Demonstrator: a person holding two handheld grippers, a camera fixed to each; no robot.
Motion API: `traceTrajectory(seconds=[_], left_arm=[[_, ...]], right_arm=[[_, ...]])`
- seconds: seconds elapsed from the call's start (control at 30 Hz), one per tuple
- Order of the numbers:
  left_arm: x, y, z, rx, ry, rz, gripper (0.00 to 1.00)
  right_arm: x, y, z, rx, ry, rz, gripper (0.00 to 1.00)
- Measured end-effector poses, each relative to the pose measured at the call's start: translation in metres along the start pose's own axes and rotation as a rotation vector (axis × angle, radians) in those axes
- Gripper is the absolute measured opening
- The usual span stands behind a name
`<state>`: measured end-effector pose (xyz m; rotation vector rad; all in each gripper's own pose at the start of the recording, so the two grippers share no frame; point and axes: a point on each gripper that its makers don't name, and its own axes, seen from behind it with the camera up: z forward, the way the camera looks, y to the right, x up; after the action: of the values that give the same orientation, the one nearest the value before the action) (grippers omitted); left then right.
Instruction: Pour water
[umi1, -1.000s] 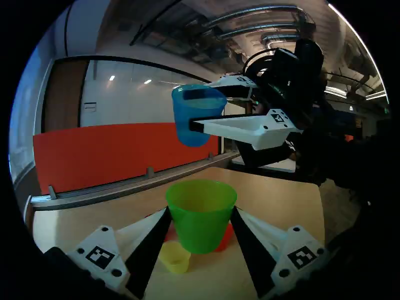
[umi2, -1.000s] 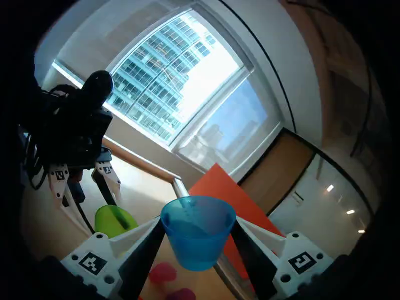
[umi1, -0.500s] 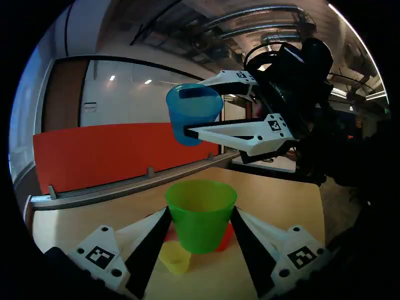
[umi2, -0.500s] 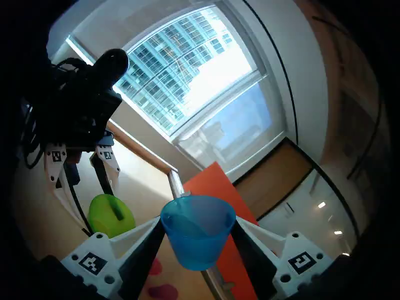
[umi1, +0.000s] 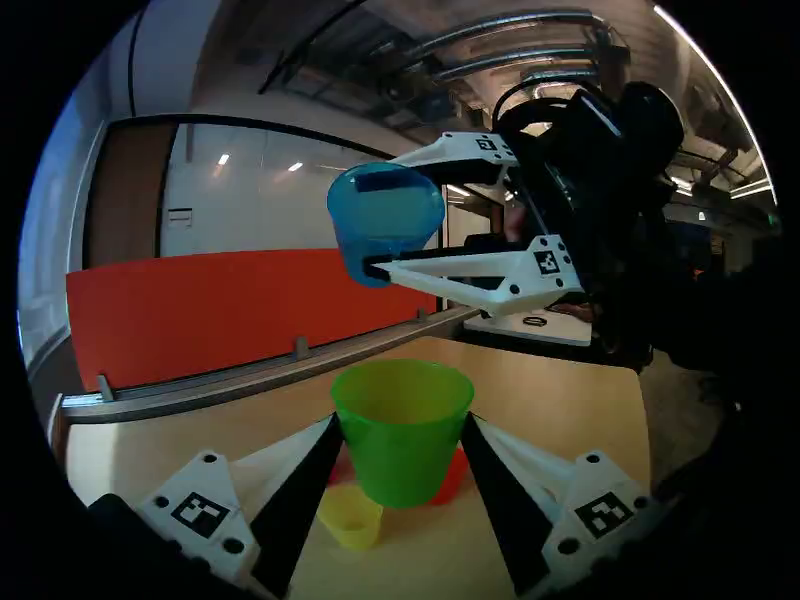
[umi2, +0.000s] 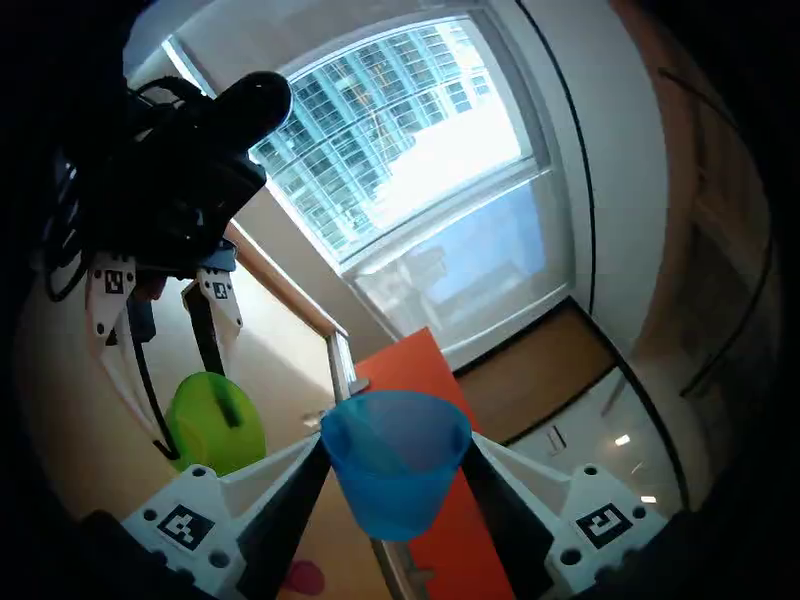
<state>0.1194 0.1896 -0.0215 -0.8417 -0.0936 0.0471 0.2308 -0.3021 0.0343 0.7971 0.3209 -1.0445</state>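
The green cup (umi1: 402, 448) is clamped between the jaws of the left gripper (umi1: 402, 422). The blue cup (umi1: 383, 215) is clamped, tilted, by the right gripper (umi2: 396, 450) above it.

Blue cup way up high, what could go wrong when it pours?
The blue cup is tilted high above the green cup, so water could miss it or splash onto the table. The right gripper pinches only the cup's sides; tipped further, it might slip.
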Motion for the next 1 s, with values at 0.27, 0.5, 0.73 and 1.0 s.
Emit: traceTrajectory(seconds=[0.27, 0.5, 0.73, 1.0], left_arm=[[0.0031, 0.0004, -0.0004, -0.002, 0.005, -0.003, 0.83], [0.0023, 0.0022, 0.0002, -0.004, 0.003, 0.003, 0.83], [0.0021, 0.0023, 0.0012, -0.005, 0.002, 0.002, 0.83], [0.0017, 0.0036, 0.0031, -0.01, 0.0, 0.004, 0.83]], right_arm=[[0.0006, -0.0006, -0.0015, -0.002, -0.003, -0.062, 0.89], [-0.0014, 0.0015, -0.0026, -0.013, -0.008, -0.097, 0.89], [-0.0032, 0.0032, -0.0042, -0.018, -0.01, -0.129, 0.89], [-0.0049, 0.0044, -0.0067, -0.017, -0.014, -0.16, 0.89]])
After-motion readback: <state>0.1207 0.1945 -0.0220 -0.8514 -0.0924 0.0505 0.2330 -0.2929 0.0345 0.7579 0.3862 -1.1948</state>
